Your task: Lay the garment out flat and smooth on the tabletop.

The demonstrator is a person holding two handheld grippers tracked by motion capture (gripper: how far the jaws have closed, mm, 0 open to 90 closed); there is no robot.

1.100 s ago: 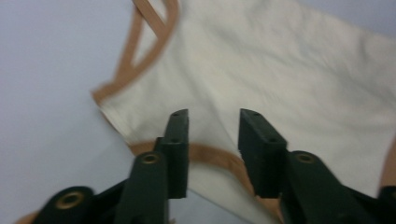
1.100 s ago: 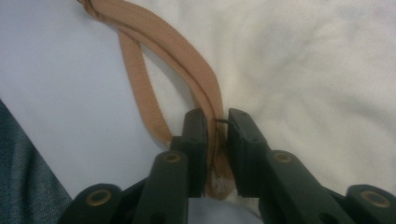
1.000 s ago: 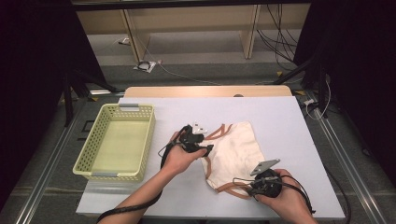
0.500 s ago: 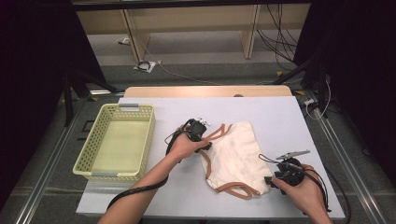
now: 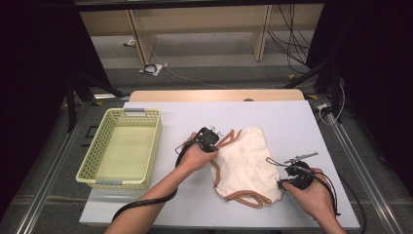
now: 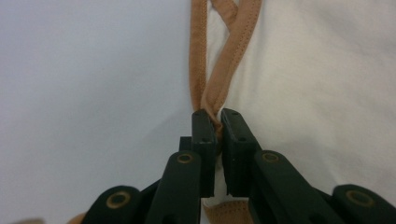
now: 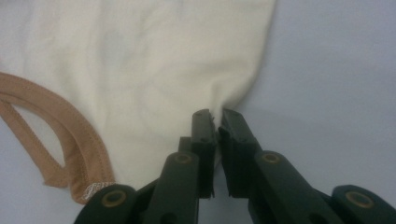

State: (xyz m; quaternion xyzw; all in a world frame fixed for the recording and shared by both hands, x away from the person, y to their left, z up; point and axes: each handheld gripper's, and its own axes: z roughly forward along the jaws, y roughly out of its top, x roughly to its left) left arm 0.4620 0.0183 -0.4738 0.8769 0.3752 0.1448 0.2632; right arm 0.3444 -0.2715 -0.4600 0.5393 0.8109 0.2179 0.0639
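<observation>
Both hands have shifted since a second ago: the left gripper (image 5: pixel 210 139) has slid up to the garment's left edge, and the right gripper (image 5: pixel 290 178) has swung out to its lower right corner. Jaws have just been closing on both. Left one now clamps the tan strap (image 6: pixel 215 88) where two bands cross; right one pinches the cream garment (image 5: pixel 246 163) at its hem. That garment lies flat near the middle of the tabletop (image 5: pixel 292 122), towards the near edge. Over by the left edge sits the yellow basket (image 5: pixel 92 163).
</observation>
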